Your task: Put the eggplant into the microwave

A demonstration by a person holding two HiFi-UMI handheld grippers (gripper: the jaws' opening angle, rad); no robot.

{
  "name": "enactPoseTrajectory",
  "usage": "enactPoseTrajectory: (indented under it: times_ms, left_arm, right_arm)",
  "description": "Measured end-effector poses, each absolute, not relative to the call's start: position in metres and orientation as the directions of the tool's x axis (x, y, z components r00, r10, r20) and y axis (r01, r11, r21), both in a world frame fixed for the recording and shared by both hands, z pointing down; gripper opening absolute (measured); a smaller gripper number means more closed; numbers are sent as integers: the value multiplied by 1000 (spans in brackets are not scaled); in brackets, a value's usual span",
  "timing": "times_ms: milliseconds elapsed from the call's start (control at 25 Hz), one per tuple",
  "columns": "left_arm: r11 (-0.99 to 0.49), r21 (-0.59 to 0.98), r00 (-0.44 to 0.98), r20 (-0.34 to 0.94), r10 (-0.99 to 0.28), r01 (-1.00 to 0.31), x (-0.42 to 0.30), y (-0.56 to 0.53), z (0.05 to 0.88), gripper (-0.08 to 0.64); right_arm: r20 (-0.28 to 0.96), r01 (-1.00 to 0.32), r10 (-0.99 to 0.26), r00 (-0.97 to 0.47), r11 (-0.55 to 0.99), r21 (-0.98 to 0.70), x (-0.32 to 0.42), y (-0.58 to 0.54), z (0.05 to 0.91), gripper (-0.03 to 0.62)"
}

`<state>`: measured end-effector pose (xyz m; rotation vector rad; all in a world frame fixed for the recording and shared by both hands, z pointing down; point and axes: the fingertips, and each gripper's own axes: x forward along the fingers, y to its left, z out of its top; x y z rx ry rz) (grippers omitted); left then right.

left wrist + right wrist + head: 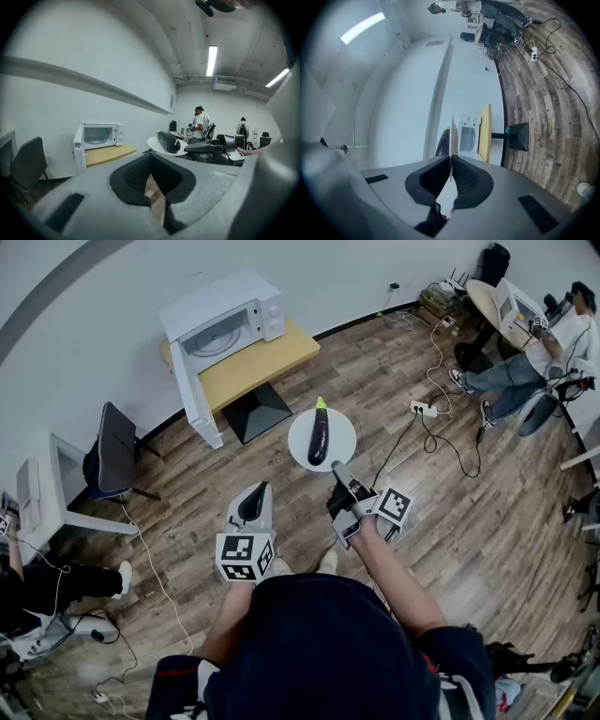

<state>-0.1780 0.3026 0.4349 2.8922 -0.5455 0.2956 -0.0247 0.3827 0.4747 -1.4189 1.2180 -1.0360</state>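
A dark purple eggplant (319, 435) with a green stem lies on a round white plate (343, 430). My right gripper (339, 471) is shut on the plate's near rim and holds it above the wooden floor. In the right gripper view the plate (451, 140) stands edge-on between the jaws, with the eggplant (442, 144) to its left. The white microwave (230, 320) sits on a yellow table (272, 357), its door (192, 395) swung open. My left gripper (255, 499) hangs shut and empty to the left of the plate. Its view shows the eggplant (168, 141) and the microwave (98, 135).
A dark chair (114, 448) and a white desk (42, 493) stand at the left. A power strip (424, 409) and cables lie on the floor right of the plate. One person (530, 357) sits at the far right, another (33, 587) at the left edge.
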Motion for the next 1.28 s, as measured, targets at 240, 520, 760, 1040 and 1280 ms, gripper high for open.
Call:
enactPoseTrajectory:
  times_ms: [240,520,760,1040,1280]
  left_arm:
    - [-915,143,912,227,-341,-377,-180,301,434,14]
    - [-914,139,911,228,-344,-380,-179,305,434,14]
    - [-912,133,908,226,-353,-388,-179,309,431,14]
    - [-902,127,897,229,-378,-412,-171,316,429,14]
    - [-889,120,884,228,-409,-442,-161,327,430,14]
  right_arm:
    - [17,-160,-989,144,-40,-986,-26,382,475,23]
    - [14,-130,-988,154,-34,-991,-23,386,477,23]
    - [12,-128,-989,145,-31,-991,-22,389,476,23]
    - [10,-123,-993,119,-24,-992,-13,392,476,23]
    - [6,-123,-997,83,-16,-992,-1,397,479,23]
